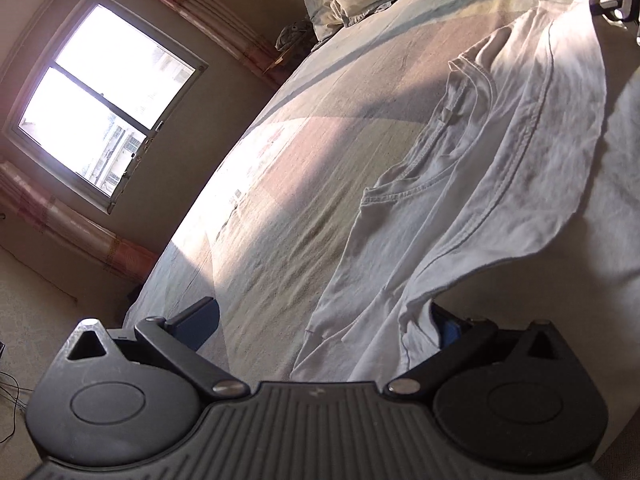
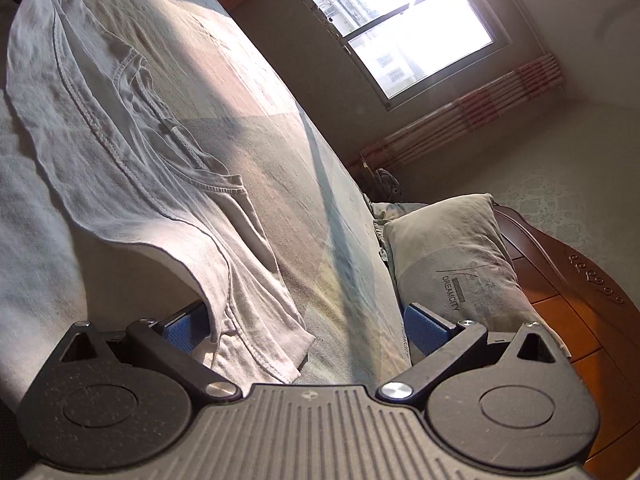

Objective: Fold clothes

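L fingers (image 1: 320, 328) & R fingers (image 2: 304, 328) spread, T-shirt (image 2: 132, 160) between; pillow (image 2: 452, 256) reads "DREAMCITY".

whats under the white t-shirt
The white t-shirt lies on a bedsheet with pale colour blocks. The sheet directly beneath is covered, so anything under there cannot be seen.
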### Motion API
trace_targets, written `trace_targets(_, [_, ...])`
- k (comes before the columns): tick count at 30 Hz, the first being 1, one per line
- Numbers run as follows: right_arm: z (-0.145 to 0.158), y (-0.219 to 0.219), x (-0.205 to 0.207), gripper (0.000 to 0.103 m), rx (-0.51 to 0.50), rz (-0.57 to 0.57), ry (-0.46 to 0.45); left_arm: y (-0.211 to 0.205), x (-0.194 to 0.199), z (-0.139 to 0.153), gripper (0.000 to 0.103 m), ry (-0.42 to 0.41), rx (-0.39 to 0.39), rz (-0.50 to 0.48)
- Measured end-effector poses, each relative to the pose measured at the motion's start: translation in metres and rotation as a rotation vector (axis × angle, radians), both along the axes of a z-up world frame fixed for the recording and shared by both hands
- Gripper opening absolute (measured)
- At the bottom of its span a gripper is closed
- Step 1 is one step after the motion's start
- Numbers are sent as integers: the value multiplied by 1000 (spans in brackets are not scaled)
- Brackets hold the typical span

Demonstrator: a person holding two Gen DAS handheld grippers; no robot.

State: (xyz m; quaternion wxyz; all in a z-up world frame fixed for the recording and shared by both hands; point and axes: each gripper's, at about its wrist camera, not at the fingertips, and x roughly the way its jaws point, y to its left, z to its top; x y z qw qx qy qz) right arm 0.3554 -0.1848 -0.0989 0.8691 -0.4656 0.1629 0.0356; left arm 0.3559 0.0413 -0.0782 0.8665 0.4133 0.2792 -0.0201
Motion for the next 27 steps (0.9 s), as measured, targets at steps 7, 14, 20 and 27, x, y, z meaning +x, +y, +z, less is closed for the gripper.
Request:
trace_targets(7, [16, 10, 66, 103, 5, 1, 9, 14, 70, 5, 103, 57, -69, 73])
trace_targets(14, [54, -17, 94, 103, 228, 4, 113, 30, 64, 36, 102, 35, -184, 69])
trace_targets(20, [65, -58, 58, 103, 509, 51, 268, 48, 1, 53, 102, 205, -536, -52])
trace_targets(27, [23, -90, 12, 103, 877, 143, 653, 55, -36, -7, 103, 464, -778, -5])
